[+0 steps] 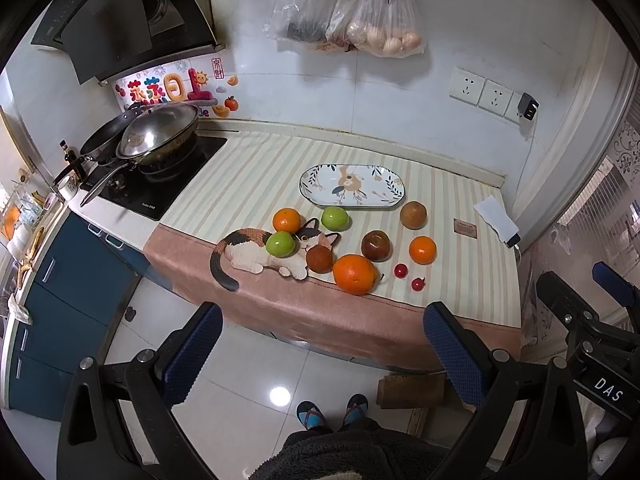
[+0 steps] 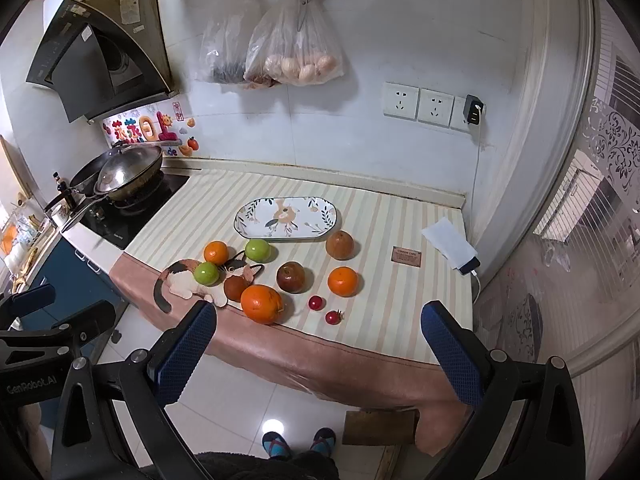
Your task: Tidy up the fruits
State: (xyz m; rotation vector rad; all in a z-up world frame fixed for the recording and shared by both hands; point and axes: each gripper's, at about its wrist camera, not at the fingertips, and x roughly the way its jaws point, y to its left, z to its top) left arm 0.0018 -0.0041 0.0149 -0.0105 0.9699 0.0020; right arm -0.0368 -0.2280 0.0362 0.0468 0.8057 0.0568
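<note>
Fruit lies loose on a striped cloth [image 1: 248, 176] over the counter: a large orange [image 1: 354, 274], two small oranges [image 1: 286, 220] [image 1: 422, 250], two green apples [image 1: 335, 218] [image 1: 280, 244], a dark red apple [image 1: 376, 245], two brown fruits [image 1: 413, 215] [image 1: 319, 259] and two cherry tomatoes [image 1: 401, 270] [image 1: 417, 284]. An empty oval floral plate [image 1: 320, 196] sits behind them. My left gripper [image 1: 322, 330] hangs open, back from the counter's front edge, with nothing between its fingers. My right gripper [image 2: 318, 330] is open too, over the cloth's front edge near the large orange [image 2: 262, 304].
A cat-shaped mat [image 1: 248, 254] lies under some fruit at the left. A stove with pans [image 1: 156, 136] stands left of the cloth. A phone [image 2: 468, 266] on a charger cable and a small card [image 2: 407, 257] lie at the right. Bags [image 2: 296, 52] hang on the wall. A person's slippered feet [image 1: 332, 412] stand below.
</note>
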